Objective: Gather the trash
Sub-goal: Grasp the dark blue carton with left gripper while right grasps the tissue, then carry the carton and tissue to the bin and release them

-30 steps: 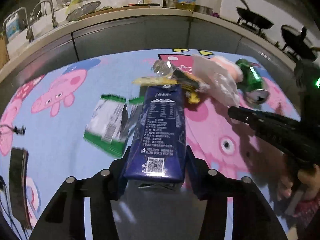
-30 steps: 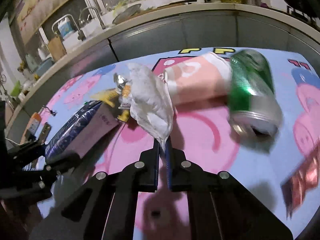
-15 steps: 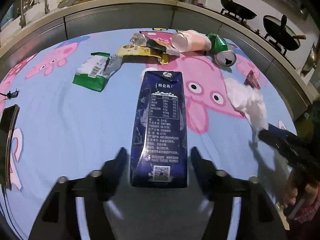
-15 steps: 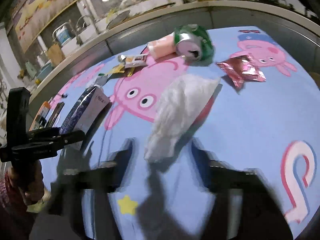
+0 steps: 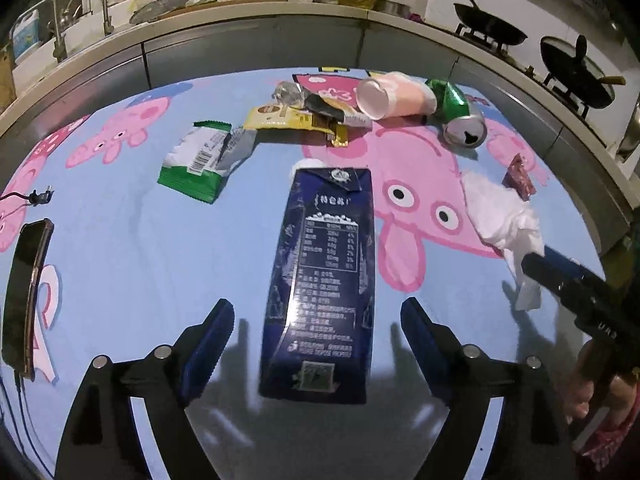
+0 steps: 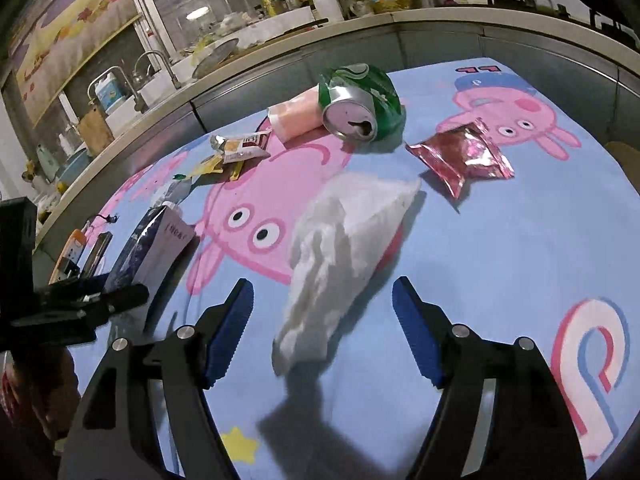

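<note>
Left gripper [image 5: 316, 336]: jaws opening wide, dark blue carton [image 5: 324, 280] lies flat btwn them at lower centre of frame, pads not touching it. Right gripper [image 6: 322, 328]: jaws spread, holding nothing; white tissue [image 6: 344, 248] sits loose btwn the fingers, mid-frame. Rest of trash, i.e. green can [image 6: 360, 108], pink cup [image 5: 394, 96], red wrapper [image 6: 464, 156] & green wrapper [image 5: 200, 160], is scattered toward top of cloth [image 5: 140, 260].

Risks, judged: tissue is light, could drift or snag on a pad as the jaws withdraw. Can lies on its side, may roll if nudged. Phone [image 5: 24, 296] at left edge isn't trash; could get swept up by mistake.
</note>
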Demonstrator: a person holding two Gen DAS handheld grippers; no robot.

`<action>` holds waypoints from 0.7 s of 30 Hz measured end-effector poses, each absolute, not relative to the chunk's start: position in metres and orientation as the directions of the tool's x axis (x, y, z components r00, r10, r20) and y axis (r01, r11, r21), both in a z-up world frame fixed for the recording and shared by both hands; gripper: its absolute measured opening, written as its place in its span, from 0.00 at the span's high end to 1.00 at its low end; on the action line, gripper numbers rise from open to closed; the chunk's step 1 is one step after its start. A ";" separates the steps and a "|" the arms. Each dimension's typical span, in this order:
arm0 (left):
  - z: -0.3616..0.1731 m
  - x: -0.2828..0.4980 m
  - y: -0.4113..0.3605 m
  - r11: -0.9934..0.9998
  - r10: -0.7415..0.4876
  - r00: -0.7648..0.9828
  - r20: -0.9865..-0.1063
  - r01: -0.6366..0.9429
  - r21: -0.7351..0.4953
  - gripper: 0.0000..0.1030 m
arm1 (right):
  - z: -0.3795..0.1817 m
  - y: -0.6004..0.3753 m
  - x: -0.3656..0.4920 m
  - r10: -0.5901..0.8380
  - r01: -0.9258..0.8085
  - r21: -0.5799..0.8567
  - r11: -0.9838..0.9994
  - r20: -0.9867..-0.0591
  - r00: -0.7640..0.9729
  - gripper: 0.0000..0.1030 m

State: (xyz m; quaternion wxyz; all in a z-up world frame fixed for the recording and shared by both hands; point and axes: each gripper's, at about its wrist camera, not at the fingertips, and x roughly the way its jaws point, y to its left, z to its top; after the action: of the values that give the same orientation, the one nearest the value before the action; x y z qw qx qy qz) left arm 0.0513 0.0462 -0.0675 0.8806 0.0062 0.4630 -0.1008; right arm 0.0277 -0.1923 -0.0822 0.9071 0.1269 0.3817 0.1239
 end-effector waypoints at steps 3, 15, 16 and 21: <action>-0.077 0.055 0.042 0.982 -0.152 0.529 -0.835 0.175 -0.068 0.21 | -0.084 -0.188 0.034 0.312 -0.132 0.307 0.942 -0.667 0.677 0.33; -0.053 0.051 0.024 0.951 -0.288 0.524 -0.801 0.255 -0.175 0.53 | -0.066 -0.203 0.009 0.462 -0.256 0.420 0.871 -0.518 0.720 0.95; -0.046 0.050 0.016 0.940 -0.314 0.526 -0.791 0.287 -0.182 0.53 | -0.062 -0.207 0.005 0.465 -0.262 0.425 0.867 -0.498 0.732 0.95; -0.022 0.050 -0.042 0.881 -0.401 0.509 -0.762 0.443 -0.168 0.53 | -0.049 -0.249 -0.014 0.420 -0.210 0.464 0.861 -0.415 0.807 0.95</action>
State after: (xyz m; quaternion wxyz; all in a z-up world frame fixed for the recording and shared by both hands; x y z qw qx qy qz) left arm 0.0503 -0.0417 -0.0224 0.8682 0.0241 0.4319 -0.2429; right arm -0.0140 -0.2485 -0.0491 0.9289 0.2022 0.2600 0.1694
